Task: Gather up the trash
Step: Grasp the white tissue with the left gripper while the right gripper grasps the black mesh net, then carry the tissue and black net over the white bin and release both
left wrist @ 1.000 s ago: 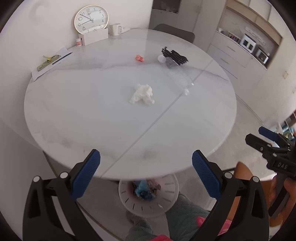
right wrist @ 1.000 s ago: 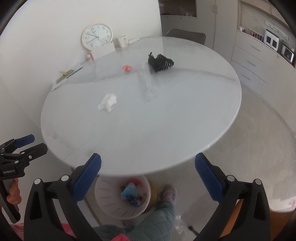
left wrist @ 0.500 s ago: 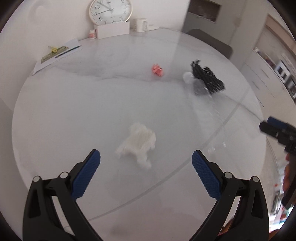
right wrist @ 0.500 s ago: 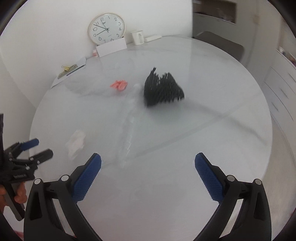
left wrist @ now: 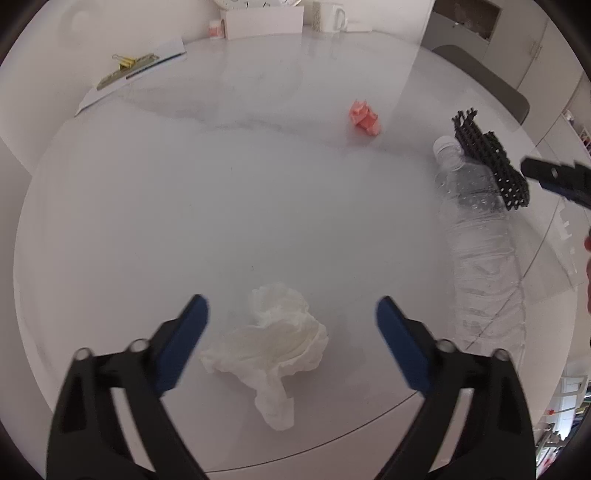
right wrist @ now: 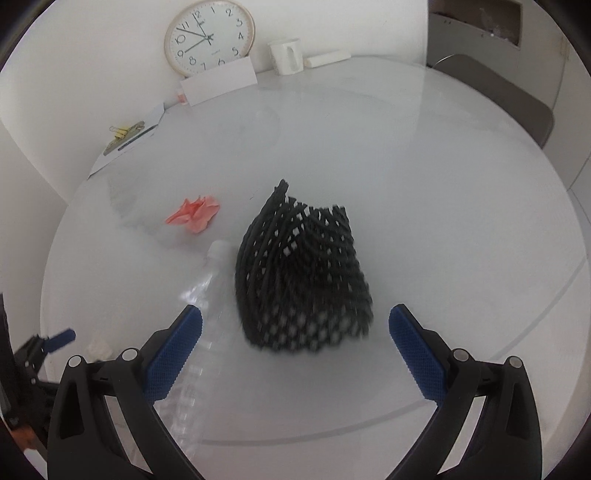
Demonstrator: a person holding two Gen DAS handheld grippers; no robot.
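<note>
A crumpled white tissue (left wrist: 275, 339) lies on the round white table (left wrist: 184, 192), between the blue pads of my left gripper (left wrist: 291, 317). Its jaws are closing, and neither pad touches the tissue. In the right wrist view a black foam net (right wrist: 303, 280) sits just beyond my right gripper (right wrist: 295, 325), which stands open around its near end without touching. A clear plastic bottle (right wrist: 201, 321) lies along the net's left side, under the left finger. A pink paper scrap (right wrist: 194, 214) lies further back. In the left wrist view the bottle (left wrist: 480, 236), net (left wrist: 491, 158) and scrap (left wrist: 364, 118) lie at the right.
At the table's far edge stand a wall clock (right wrist: 208, 35), a white card (right wrist: 221, 83), a white mug (right wrist: 286, 55) and a clipped sheet of paper (right wrist: 127, 138). A grey chair back (right wrist: 517, 99) rises behind the table at the right.
Both grippers came from the table's edge in over the tabletop and sank toward it. The left now straddles the tissue with its jaws narrower; the right has reached the black net. The waste bin left view.
</note>
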